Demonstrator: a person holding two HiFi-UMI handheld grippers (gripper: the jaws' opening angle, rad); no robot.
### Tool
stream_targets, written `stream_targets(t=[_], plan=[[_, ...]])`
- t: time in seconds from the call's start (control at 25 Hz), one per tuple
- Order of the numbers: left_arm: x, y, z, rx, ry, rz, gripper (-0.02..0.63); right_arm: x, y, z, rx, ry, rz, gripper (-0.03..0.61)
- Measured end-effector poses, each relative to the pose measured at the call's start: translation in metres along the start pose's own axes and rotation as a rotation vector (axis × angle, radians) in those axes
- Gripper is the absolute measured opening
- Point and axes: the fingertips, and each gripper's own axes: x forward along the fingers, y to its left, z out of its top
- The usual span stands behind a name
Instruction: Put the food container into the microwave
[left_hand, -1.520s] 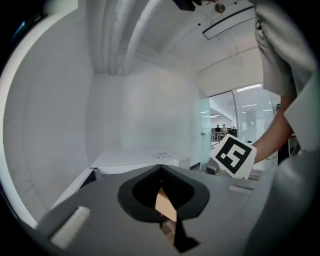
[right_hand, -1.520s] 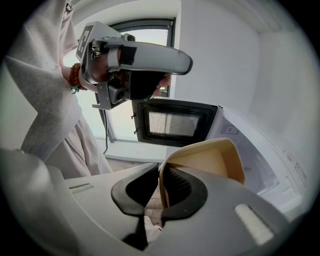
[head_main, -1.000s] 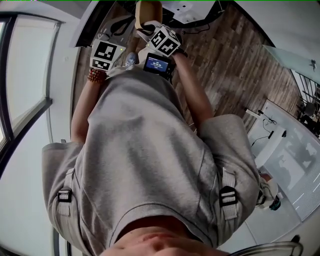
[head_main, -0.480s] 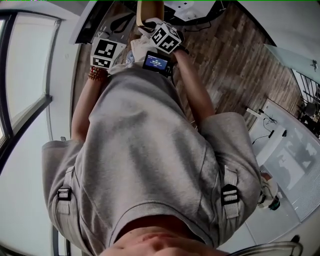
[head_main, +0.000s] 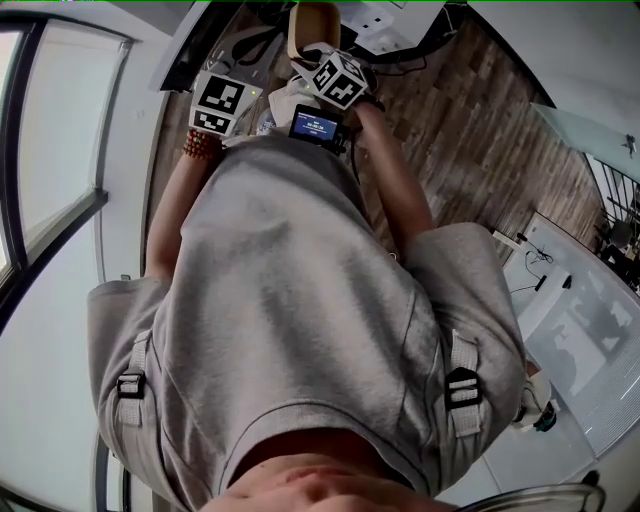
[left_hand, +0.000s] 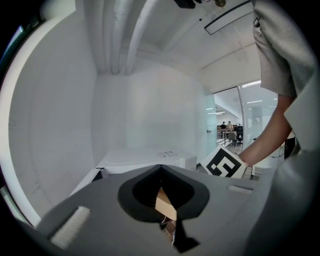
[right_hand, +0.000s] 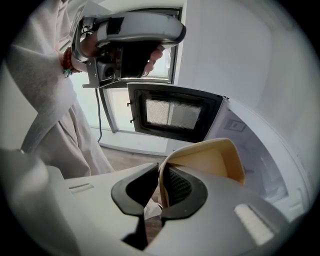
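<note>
The right hand-held gripper (right_hand: 159, 171) pinches the near wall of the tan food container (right_hand: 210, 159). The container juts out ahead of its jaws, close before the white microwave (right_hand: 252, 137), whose door (right_hand: 172, 114) stands open beyond and to the left. The left hand-held gripper (left_hand: 160, 168) is above and left of the right one, its jaw tips pressed together on nothing.

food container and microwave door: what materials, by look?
Food container: tan, matte, thin wall curving where the right gripper pinches it; probably paperboard or pulp, maybe thin plastic. Microwave door: dark smooth frame, likely plastic; window shows fine dotted mesh, likely perforated metal.
</note>
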Motion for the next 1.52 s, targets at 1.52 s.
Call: stream_targets(t=[1.52], plan=[[0.093, 0.044, -0.035, -0.06, 0.133, -0.043, 0.002, 0.057, -0.123, -0.005, 0.044, 0.046, -0.178, 0.049]])
